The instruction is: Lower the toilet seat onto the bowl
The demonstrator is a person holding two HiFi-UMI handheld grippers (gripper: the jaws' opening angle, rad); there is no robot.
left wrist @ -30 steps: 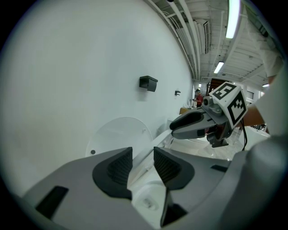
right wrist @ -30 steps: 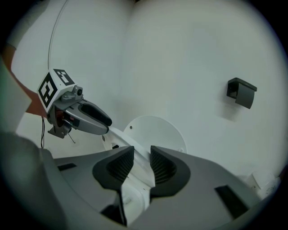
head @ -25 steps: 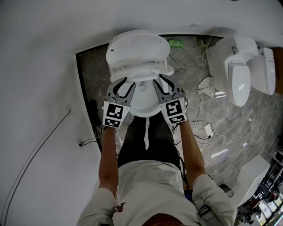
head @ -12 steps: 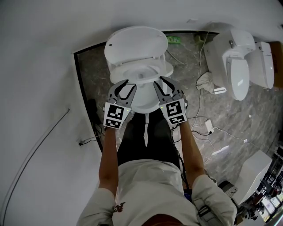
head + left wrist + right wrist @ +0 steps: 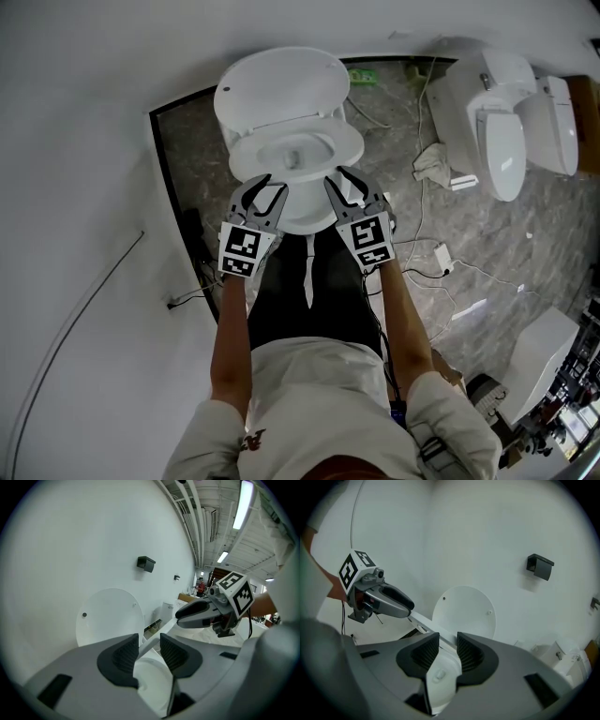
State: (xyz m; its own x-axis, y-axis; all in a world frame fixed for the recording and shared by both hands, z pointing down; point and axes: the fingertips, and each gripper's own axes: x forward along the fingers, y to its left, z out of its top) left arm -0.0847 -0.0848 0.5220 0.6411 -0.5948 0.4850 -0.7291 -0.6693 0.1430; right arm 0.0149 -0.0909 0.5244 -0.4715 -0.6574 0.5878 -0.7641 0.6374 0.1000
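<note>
Seat: the toilet seat (image 5: 347, 150) stood partway down. Its front rim was over the bowl (image 5: 302, 220) and, by my reading, not yet resting on it. Both gripper views showed the rim as a thin white strip sloping above the bowl.
Lid: the lid (image 5: 281, 84) was upright behind the bowl.
Done: most of the downward swing looked finished.
Left to do: you needed to set the rim on the bowl, then draw both sets of jaws clear.
Left gripper: the left gripper (image 5: 149, 649) sat at the bowl's front left. Its jaws were spread, with the seat rim passing between the pads and no pinch visible.
Right gripper: the right gripper (image 5: 448, 651) sat at the bowl's front right. Its jaws were likewise spread around the rim and not clamped on it.
Pose: both grippers pointed forward and down at the bowl. Your forearms (image 5: 230, 328) reached out side by side, level with each other.
Surroundings: a second toilet (image 5: 502, 141) stood well to the right of the bowl.
</note>
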